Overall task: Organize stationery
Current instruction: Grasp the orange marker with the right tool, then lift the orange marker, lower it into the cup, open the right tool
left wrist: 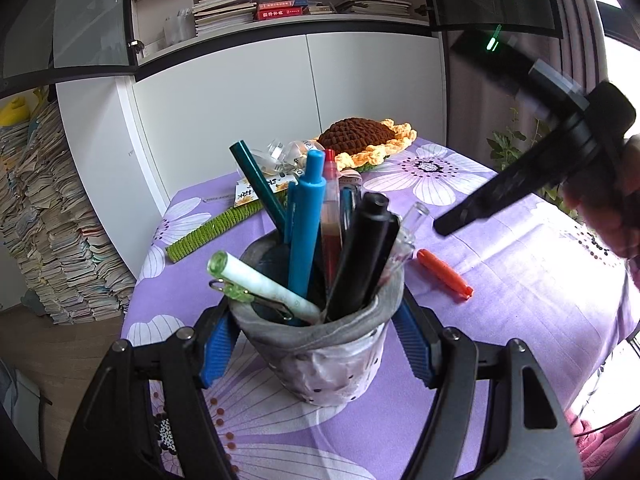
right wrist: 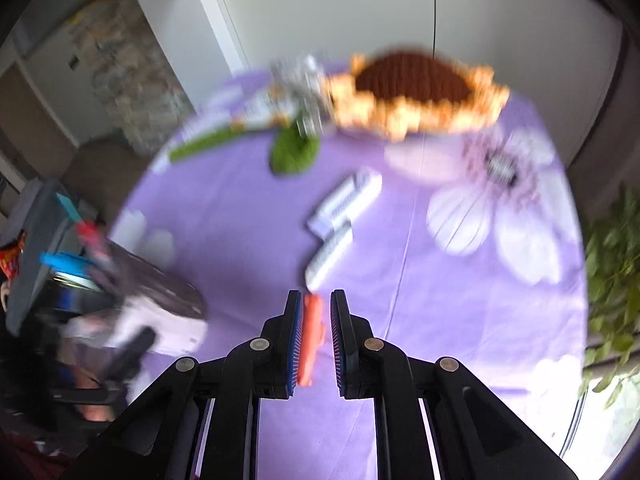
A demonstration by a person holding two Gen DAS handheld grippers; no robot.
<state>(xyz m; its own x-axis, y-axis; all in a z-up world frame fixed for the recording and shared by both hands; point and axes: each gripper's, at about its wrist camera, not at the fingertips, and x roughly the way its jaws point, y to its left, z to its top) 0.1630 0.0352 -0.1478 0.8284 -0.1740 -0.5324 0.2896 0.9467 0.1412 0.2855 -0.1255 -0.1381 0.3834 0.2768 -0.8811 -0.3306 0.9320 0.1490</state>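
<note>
My left gripper (left wrist: 316, 344) is shut on a grey pen holder (left wrist: 320, 344) that stands on the purple tablecloth. It holds several pens: a blue one (left wrist: 306, 220), a black one (left wrist: 362, 252), a red one (left wrist: 331, 216), a white one (left wrist: 264, 284) and a teal pencil (left wrist: 258, 182). An orange pen (left wrist: 444, 274) lies on the cloth right of the holder. In the right wrist view the orange pen (right wrist: 311, 340) lies between the blue pads of my right gripper (right wrist: 314, 308), which is open around it. The right gripper (left wrist: 472, 216) hangs above the pen in the left wrist view.
A crocheted sunflower (left wrist: 368, 140) with a green stem (left wrist: 216, 228) lies at the far side of the table. Two white remotes (right wrist: 340, 216) lie ahead of the right gripper. A paper stack (left wrist: 52, 232) stands left of the table; a plant (right wrist: 612, 260) is at right.
</note>
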